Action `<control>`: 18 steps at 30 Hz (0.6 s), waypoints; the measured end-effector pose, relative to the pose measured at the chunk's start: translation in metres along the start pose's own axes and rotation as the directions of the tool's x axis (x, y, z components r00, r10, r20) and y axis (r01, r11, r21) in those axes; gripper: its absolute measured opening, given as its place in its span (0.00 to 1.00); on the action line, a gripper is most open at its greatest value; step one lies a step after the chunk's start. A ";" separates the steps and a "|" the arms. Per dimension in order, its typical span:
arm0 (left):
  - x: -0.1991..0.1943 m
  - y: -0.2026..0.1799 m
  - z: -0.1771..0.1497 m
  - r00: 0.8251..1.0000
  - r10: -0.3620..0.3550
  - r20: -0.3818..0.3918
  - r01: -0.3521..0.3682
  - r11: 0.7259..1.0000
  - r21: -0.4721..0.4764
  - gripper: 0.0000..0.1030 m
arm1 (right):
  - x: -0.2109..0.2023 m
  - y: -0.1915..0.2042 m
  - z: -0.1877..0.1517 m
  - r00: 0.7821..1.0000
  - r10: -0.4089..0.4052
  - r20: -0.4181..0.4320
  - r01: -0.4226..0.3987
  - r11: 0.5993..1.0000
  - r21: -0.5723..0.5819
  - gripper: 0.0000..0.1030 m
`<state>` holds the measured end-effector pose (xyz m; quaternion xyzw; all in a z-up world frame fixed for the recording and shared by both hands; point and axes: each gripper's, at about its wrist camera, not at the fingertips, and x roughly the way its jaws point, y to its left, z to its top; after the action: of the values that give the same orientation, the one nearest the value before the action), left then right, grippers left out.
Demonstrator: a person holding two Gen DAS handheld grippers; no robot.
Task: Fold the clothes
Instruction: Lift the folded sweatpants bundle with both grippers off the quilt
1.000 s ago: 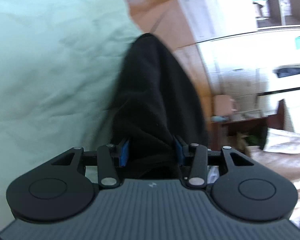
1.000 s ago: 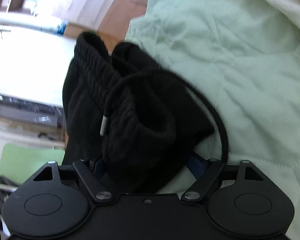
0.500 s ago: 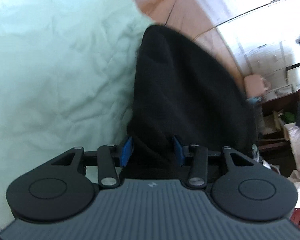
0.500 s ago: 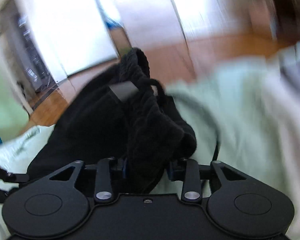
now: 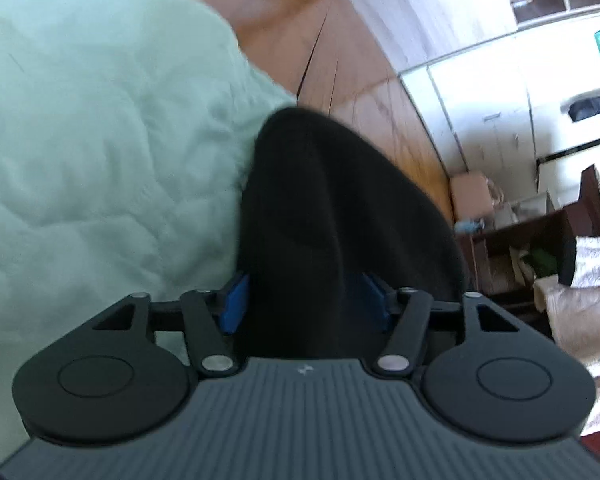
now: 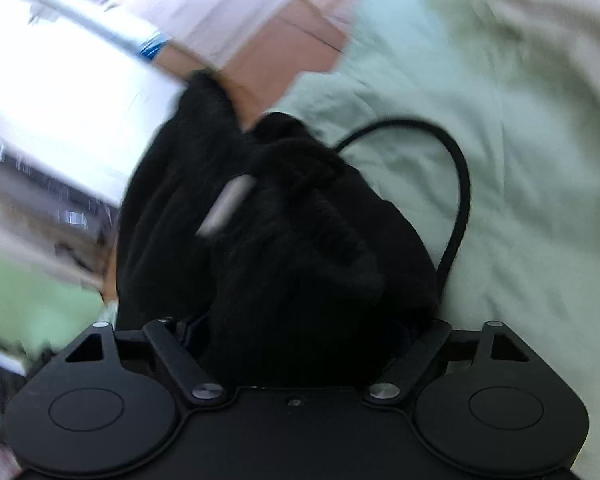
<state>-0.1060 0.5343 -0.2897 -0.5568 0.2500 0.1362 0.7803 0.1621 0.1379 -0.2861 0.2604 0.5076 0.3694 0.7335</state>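
Black garment [image 5: 340, 220], 1 item, bunched and off the pale green quilt [image 5: 100, 140].

Left wrist view: my left gripper [image 5: 304, 300] has cloth filling the gap between its blue pads [image 5: 236, 304]; they look clamped on it. Wooden floor [image 5: 360, 92] beyond.

Right wrist view: my right gripper [image 6: 300, 332] is packed with the waistband end, drawcord [image 6: 456, 184] looping free; grip appears closed on fabric.

Progress, my judgement: 0 folds visible; spreading flat and all folding remain.
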 end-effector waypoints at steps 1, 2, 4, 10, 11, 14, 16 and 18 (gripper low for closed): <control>0.005 -0.001 -0.001 1.000 0.001 -0.017 -0.001 1.000 0.011 0.57 | 0.003 0.003 0.001 1.000 0.006 0.020 -0.006 1.000 -0.010 0.82; 0.007 -0.007 -0.003 1.000 0.015 -0.015 -0.014 0.998 0.057 0.45 | 0.005 0.006 0.001 0.999 0.013 0.040 -0.012 1.000 -0.021 0.64; 0.008 -0.027 -0.012 0.998 0.058 0.028 -0.062 0.980 0.188 0.30 | 0.000 0.027 0.000 0.997 0.009 0.083 0.002 0.992 -0.126 0.47; 0.005 -0.083 -0.034 0.994 0.088 0.057 -0.102 0.932 0.347 0.21 | -0.050 0.100 0.004 0.975 0.034 0.219 0.066 0.900 -0.431 0.36; 0.003 -0.096 -0.038 0.996 0.072 0.044 -0.083 0.927 0.366 0.21 | -0.062 0.108 0.007 0.969 0.044 0.244 0.074 0.887 -0.456 0.36; -0.001 -0.135 -0.051 1.000 0.014 0.004 -0.014 0.917 0.398 0.21 | -0.102 0.122 0.023 0.950 0.084 0.302 0.083 0.861 -0.501 0.36; 0.001 -0.164 -0.060 1.000 -0.021 -0.021 0.028 0.903 0.429 0.21 | -0.133 0.124 0.034 0.937 0.095 0.336 0.102 0.845 -0.524 0.35; 0.005 -0.201 -0.069 0.998 -0.040 -0.058 0.064 0.866 0.496 0.21 | -0.162 0.118 0.047 0.925 0.100 0.367 0.120 0.838 -0.532 0.35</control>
<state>-0.0195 0.3999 -0.1491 -0.3467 0.2792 0.0334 0.8948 0.1394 0.0769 -0.0904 0.1049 0.2308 0.4368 0.8631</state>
